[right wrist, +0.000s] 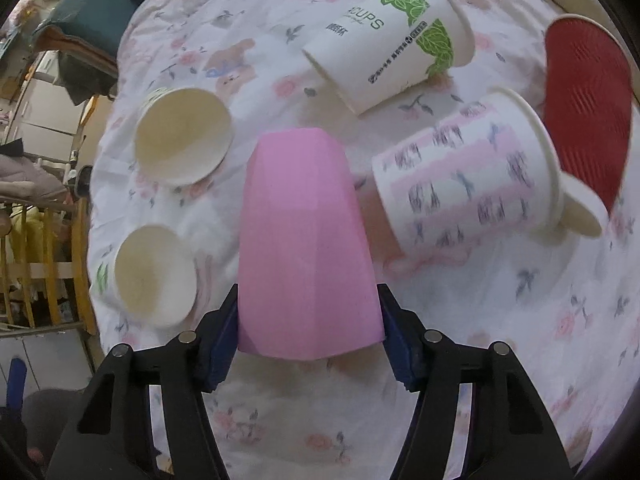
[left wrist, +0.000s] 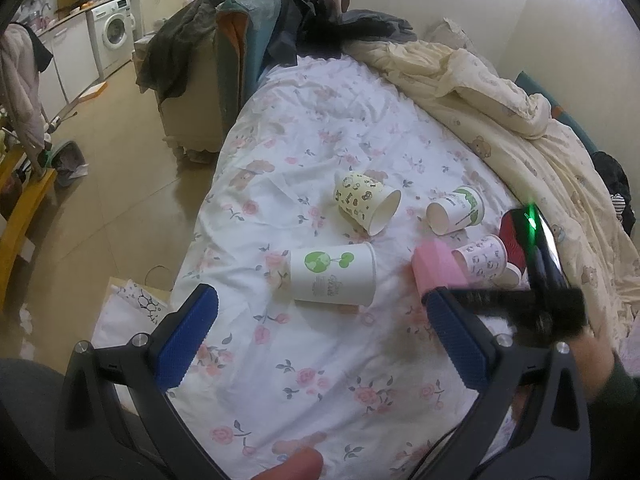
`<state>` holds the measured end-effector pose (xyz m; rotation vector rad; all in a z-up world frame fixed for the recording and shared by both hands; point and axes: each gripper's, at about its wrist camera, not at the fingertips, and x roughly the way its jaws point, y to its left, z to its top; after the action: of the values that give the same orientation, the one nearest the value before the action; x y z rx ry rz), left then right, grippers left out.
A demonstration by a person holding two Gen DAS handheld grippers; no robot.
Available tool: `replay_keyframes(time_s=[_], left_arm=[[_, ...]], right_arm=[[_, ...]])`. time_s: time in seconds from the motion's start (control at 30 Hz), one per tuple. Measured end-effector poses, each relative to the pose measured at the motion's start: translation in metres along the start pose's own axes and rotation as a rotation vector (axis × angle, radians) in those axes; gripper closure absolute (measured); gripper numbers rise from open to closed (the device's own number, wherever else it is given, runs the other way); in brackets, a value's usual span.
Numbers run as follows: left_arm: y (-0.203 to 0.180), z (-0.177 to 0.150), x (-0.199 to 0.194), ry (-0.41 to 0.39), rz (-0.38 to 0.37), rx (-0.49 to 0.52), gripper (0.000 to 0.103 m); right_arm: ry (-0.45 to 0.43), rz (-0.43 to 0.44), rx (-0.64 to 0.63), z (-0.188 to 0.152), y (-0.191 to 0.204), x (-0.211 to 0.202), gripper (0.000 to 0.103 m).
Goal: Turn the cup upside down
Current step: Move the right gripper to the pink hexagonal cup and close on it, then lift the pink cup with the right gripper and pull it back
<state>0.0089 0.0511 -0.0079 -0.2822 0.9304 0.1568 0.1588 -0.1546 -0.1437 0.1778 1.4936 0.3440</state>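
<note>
Already your right gripper (right wrist: 308,328) clamps the pink cup (right wrist: 304,248), its long axis toward twelve o'clock from your fingers (right wrist: 222,340), while your left gripper (left wrist: 320,344) waits open.

Left gripper (left wrist: 320,322): black frame, two wide arms, silver round screws at the joints.
Left finger pads (left wrist: 188,336): blue, ribbed.
Right gripper (right wrist: 308,334): same black frame, silver screws, dark blue pads (right wrist: 400,354).
Right gripper body seen from left wrist view: black, a green light (left wrist: 531,216).
Hand (left wrist: 592,360): bare skin, dark green sleeve (left wrist: 618,408).
</note>
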Motion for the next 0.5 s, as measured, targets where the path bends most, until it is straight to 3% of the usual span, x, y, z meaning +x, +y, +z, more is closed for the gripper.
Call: replay_keyframes(time_s=[0.37,0.5], left_arm=[[-0.003,-0.001,-0.006,-0.013,-0.011,0.007,0.000],[-0.005,-0.003,-0.006,-0.012,-0.003,0.019,0.000]], right_arm=[[0.035,0.046,0.019,-0.100,-0.006,-0.023,0.038],[0.047,0.042,0.030,-0.120,-0.007,-0.016,0.038]])
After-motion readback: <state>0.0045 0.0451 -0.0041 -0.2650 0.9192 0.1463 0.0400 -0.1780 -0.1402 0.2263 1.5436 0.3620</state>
